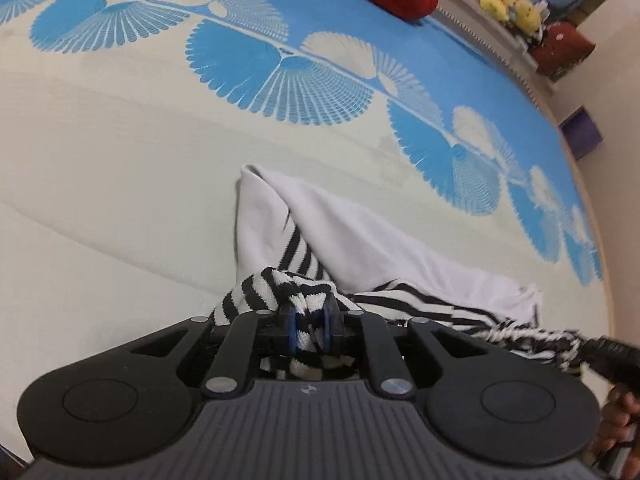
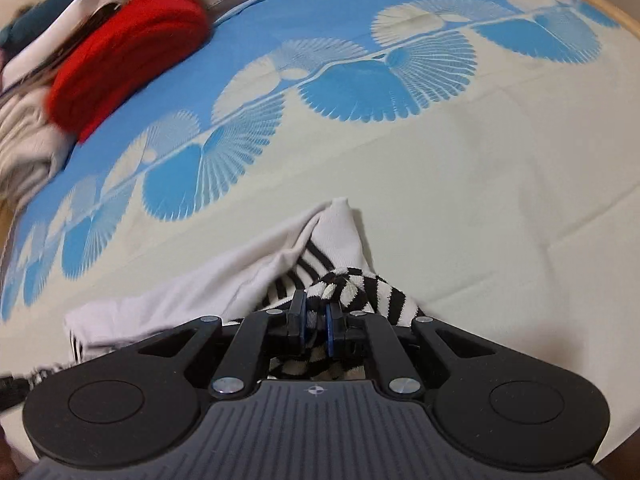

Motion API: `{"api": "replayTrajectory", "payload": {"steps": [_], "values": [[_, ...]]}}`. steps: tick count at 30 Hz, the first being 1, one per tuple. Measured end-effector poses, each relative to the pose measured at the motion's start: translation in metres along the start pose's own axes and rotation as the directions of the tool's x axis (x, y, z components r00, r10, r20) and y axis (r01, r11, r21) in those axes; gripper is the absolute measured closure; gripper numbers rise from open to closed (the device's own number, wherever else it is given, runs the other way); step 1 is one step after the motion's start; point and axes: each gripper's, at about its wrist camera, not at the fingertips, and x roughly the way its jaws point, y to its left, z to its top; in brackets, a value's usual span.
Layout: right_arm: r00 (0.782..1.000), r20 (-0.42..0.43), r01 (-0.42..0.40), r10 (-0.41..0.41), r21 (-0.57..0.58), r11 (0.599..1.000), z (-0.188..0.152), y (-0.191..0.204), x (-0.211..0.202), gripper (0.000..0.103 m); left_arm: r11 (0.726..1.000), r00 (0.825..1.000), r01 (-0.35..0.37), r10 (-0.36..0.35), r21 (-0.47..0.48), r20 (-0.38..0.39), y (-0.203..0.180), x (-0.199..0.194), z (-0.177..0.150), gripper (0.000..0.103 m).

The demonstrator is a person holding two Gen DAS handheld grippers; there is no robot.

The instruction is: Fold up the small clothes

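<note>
A small garment, white with black-and-white striped parts (image 1: 360, 240), lies bunched on the cream and blue bedsheet (image 1: 120, 160). My left gripper (image 1: 310, 326) is shut on a striped edge of it at the garment's left end. My right gripper (image 2: 316, 322) is shut on another striped edge (image 2: 360, 288) at the garment's right end. The white body of the garment (image 2: 224, 276) hangs and drapes between the two grippers. The right gripper's tip also shows at the right edge of the left wrist view (image 1: 608, 352).
A folded red garment (image 2: 128, 56) sits on a pile of other clothes (image 2: 32, 128) at the far side of the bed. Yellow soft toys (image 1: 508, 0) and a red bag (image 1: 560, 48) stand on a ledge beyond the bed. A purple box (image 1: 582, 136) is on the floor.
</note>
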Motion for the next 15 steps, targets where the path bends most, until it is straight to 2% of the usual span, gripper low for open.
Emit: {"api": "replayTrajectory", "payload": {"steps": [3, 4, 6, 8, 9, 11, 15], "values": [[1.0, -0.006, 0.006, -0.006, -0.003, 1.0, 0.0, -0.002, -0.001, 0.089, 0.999, 1.0, 0.019, -0.02, -0.027, -0.012, 0.007, -0.001, 0.002, 0.081], [1.0, -0.004, -0.002, 0.002, -0.002, 1.0, -0.001, -0.003, -0.004, 0.088, 0.999, 1.0, 0.028, -0.028, -0.038, -0.003, 0.01, -0.005, 0.001, 0.079], [1.0, 0.019, -0.013, 0.013, -0.015, 1.0, 0.0, -0.007, -0.014, 0.081, 0.998, 0.999, 0.028, -0.026, -0.054, 0.027, 0.015, -0.016, -0.001, 0.066], [0.998, 0.065, 0.004, -0.001, -0.043, 0.999, 0.0, -0.01, -0.026, 0.076, 0.998, 0.998, 0.024, -0.02, -0.059, 0.067, 0.019, -0.029, -0.003, 0.06], [0.995, 0.098, 0.028, -0.022, -0.058, 0.998, 0.0, -0.013, -0.034, 0.07, 0.998, 0.996, 0.022, -0.017, -0.061, 0.084, 0.023, -0.035, -0.004, 0.06], [0.989, 0.144, 0.054, -0.044, -0.065, 0.996, 0.0, -0.022, -0.047, 0.065, 0.997, 0.995, 0.01, -0.003, -0.072, 0.098, 0.03, -0.045, -0.006, 0.06], [0.982, 0.177, 0.07, -0.06, -0.051, 0.996, -0.003, -0.041, -0.068, 0.065, 0.998, 0.996, -0.032, 0.037, -0.058, 0.087, 0.037, -0.057, -0.013, 0.06]]}}
